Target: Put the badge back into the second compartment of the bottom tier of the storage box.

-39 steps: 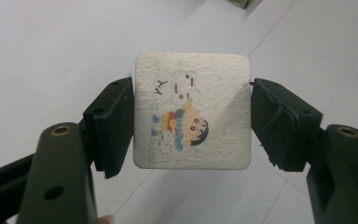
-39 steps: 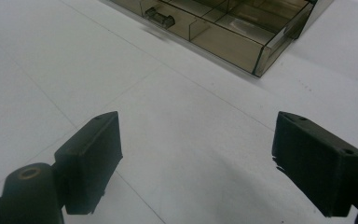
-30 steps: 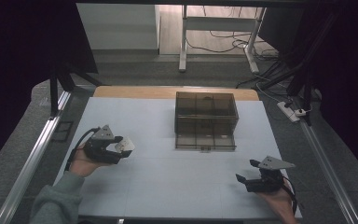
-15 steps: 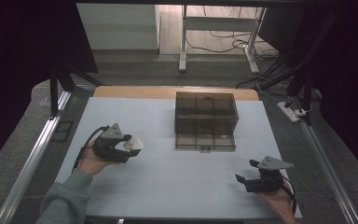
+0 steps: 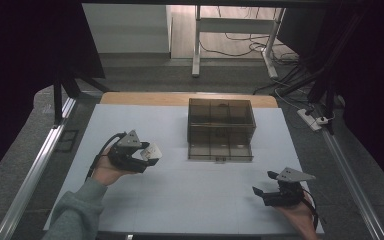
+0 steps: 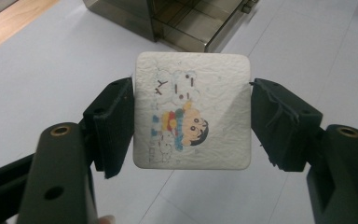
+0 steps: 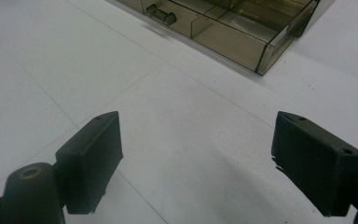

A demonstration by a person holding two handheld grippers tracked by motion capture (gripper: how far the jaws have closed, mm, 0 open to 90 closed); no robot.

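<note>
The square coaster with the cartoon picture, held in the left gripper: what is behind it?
Behind the coaster, gripped by the left gripper, lie the white table and, farther off, the smoky plastic drawer box, its drawer pulled open. The table directly behind the coaster is covered.

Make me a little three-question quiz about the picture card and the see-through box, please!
1. True or false: the left gripper is shut on the white cartoon card.
2. Are the right gripper's jaws open or shut?
3. The smoky clear box has its bottom drawer: A) pulled out, B) pushed fully in, C) lying on the floor.

Key: 1 true; 2 open, with nothing but bare white table between them; 3 A.
</note>
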